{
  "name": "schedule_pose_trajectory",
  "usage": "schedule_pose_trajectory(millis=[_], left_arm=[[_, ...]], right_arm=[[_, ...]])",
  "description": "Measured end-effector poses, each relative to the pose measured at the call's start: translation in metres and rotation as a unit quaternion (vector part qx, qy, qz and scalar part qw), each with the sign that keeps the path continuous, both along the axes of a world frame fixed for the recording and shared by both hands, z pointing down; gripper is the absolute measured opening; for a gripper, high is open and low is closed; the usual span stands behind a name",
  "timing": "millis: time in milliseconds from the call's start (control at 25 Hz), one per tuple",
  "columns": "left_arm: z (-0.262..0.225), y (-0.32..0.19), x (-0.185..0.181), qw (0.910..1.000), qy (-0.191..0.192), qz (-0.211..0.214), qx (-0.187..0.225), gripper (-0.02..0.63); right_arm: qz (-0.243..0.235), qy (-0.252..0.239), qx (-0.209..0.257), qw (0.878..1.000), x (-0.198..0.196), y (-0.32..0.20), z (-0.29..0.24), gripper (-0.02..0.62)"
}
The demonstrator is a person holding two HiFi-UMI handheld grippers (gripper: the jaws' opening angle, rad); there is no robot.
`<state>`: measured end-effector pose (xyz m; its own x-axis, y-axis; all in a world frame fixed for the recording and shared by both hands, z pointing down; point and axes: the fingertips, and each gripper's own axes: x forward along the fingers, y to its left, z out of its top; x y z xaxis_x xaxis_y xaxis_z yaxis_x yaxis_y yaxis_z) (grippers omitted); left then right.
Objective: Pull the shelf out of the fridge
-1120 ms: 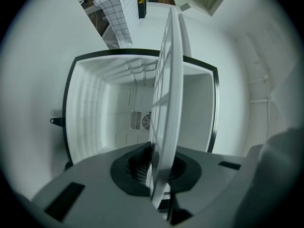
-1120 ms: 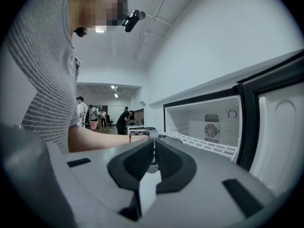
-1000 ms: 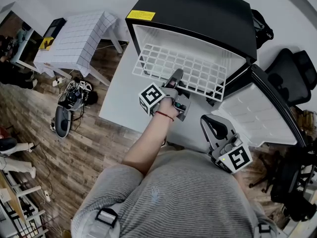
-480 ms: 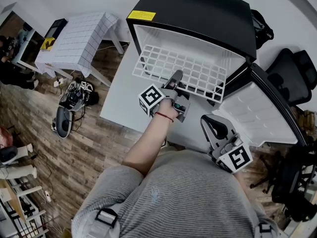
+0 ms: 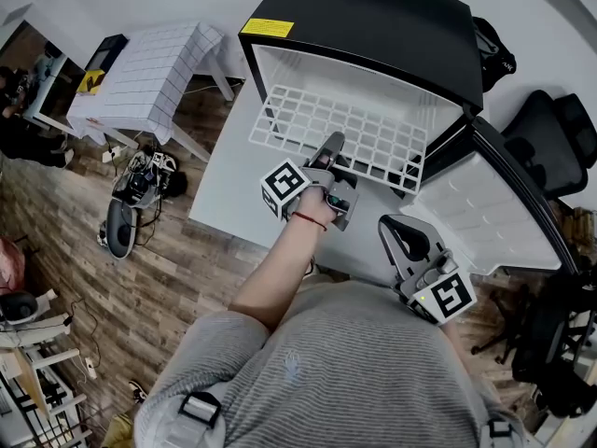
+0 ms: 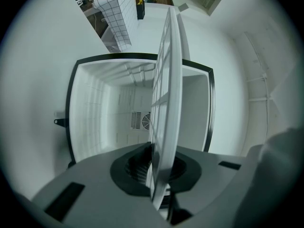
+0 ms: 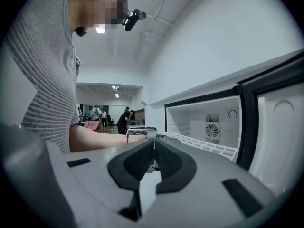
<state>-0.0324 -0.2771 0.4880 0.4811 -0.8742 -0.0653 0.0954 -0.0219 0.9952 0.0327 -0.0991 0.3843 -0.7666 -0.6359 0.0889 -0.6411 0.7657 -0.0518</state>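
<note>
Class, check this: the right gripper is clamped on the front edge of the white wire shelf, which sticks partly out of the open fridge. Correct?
No. The left gripper is clamped on the front edge of the white wire shelf, as the left gripper view shows; the right gripper is shut on nothing.

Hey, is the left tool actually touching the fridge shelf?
Touching. The left gripper view shows the shelf edge-on, with its front edge pinched between the jaws of the left tool.
</note>
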Motion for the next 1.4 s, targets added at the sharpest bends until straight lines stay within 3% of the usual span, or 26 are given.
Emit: schedule_pose_trajectory(millis=[480,1160,1400], left_arm=[[0.008,0.026,-0.007,1.0,0.004,-0.001,-0.006,0.034],[-0.016,0.06,-0.043,0.998,-0.022,-0.051,0.031,0.034],[-0.049,0.065,-0.036,0.9973,0.008,-0.057,0.046,0.034]], right_arm=[[-0.011,-0.005,0.004,1.0,-0.004,0.006,-0.003,0.017],[-0.054,-0.027,0.019,0.998,-0.013,0.031,-0.016,0.017],[-0.065,-0.043,0.022,0.997,-0.014,0.039,-0.027,0.017]])
